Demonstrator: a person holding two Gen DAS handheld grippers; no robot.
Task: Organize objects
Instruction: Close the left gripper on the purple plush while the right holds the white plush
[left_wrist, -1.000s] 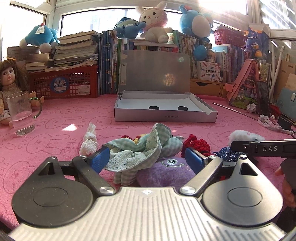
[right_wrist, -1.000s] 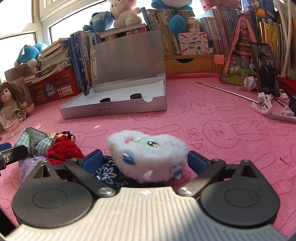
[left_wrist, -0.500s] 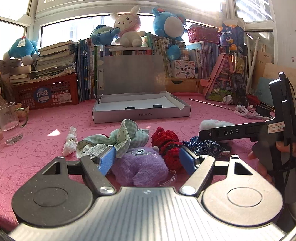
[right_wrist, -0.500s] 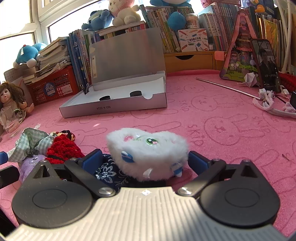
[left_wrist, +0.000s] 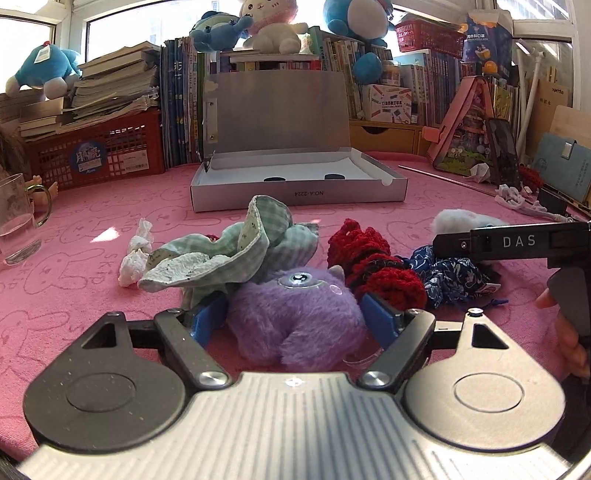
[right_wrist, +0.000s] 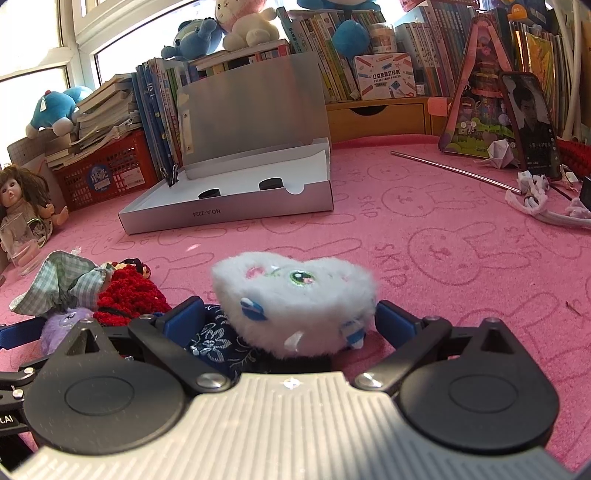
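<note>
My left gripper (left_wrist: 291, 319) is low over a pile of soft things on the pink mat. A purple fuzzy plush (left_wrist: 299, 291) lies between its blue pads (left_wrist: 207, 321), and the jaws are opening, barely brushing the fur. Around the plush lie a green checked cloth (left_wrist: 229, 247), a red knitted piece (left_wrist: 373, 262) and a blue floral cloth (left_wrist: 447, 277). My right gripper (right_wrist: 290, 319) stands open around a white fuzzy plush (right_wrist: 295, 291), whose pads flank it without squeezing. An open silver box (left_wrist: 295, 192) sits farther back.
A glass mug (left_wrist: 18, 225) and a crumpled tissue (left_wrist: 135, 254) are at the left, with a doll (right_wrist: 22, 199) and a red crate (left_wrist: 99, 155) behind. Books and plush toys line the back. A metal rod (right_wrist: 454, 170) and a phone (right_wrist: 528, 122) lie at the right.
My left gripper moved from the checked cloth down and forward onto the purple plush, which now fills the space between its jaws. The right gripper and the white plush stayed put.
</note>
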